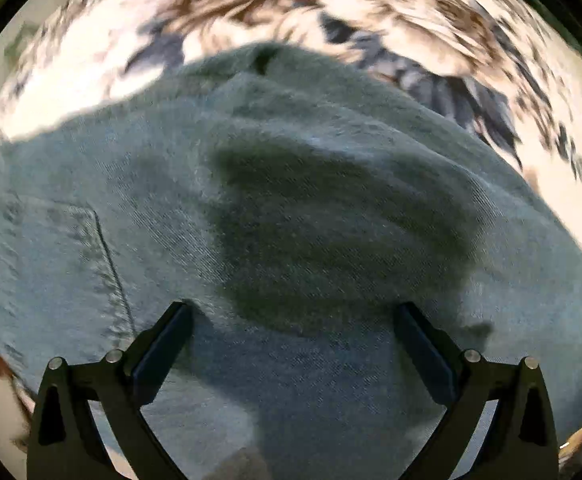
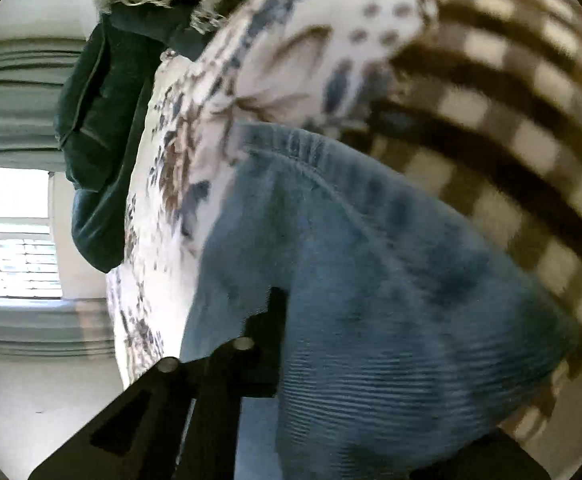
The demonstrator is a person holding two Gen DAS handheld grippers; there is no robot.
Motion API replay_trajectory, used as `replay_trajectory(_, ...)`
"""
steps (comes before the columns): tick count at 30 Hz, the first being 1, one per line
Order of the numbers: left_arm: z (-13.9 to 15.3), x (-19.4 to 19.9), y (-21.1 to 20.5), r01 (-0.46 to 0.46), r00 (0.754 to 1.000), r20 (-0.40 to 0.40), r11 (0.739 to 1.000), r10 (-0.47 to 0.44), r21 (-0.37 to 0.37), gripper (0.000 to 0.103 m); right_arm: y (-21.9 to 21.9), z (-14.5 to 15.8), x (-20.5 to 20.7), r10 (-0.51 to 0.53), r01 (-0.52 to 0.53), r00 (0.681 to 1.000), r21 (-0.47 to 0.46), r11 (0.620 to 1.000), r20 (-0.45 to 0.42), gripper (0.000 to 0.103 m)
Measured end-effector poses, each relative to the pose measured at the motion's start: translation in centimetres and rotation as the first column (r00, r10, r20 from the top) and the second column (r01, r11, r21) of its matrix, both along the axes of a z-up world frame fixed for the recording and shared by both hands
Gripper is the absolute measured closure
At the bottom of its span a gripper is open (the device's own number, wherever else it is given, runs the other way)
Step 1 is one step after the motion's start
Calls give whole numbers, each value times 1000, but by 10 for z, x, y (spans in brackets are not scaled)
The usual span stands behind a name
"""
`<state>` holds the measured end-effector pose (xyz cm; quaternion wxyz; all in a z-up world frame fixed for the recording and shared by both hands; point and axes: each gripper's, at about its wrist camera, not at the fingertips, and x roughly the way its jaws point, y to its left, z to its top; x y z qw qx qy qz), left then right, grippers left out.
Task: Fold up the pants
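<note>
Pants lie bunched on the floral bedspread. Left gripper jaws stand wide above denim, holding nothing. Right gripper jaws appear clamped on the fabric near the waistband at 12 o'clock; a one-sided lift risks dragging and a skewed fold.

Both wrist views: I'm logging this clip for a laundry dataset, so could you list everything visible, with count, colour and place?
pants: one, light blue denim, lying on the bedspread and filling the centre of both views; a back pocket shows at left in the left wrist view.
bedspread: one, white with brown and blue floral print, under and beyond the pants.
checked cloth: one, dark brown and cream, right of the pants in the right wrist view.
dark green cushion: one, at the far end of the bedspread.
window: one, bright, far left.
left gripper: black, fingers spread wide over the denim.
right gripper: black, one finger visible against the denim; the other is hidden.
</note>
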<state>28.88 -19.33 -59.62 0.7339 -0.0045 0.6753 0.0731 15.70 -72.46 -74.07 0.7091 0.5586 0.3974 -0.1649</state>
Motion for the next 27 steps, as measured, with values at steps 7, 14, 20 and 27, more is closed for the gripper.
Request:
replay_trajectory(7,41,-8,-18,117,989,96,993,-117,-2,0,46,75,26,36,-31,999,-115,993,40,97)
replay_trajectory(14,76,-23,16,113,976,187,993,-115,22,0,143,134,54,220,-204,974,-198,959,61,97)
replay_trajectory(20,98,-40,75,80,973,217,997,-82,17,0,257,143,80,390,-372,920,-207,905,50,97)
replay_trajectory(27,105,-67,161,5,984,181,1000,-1,-22,0,400,105,96,555,-549,831,-197,813,-27,97)
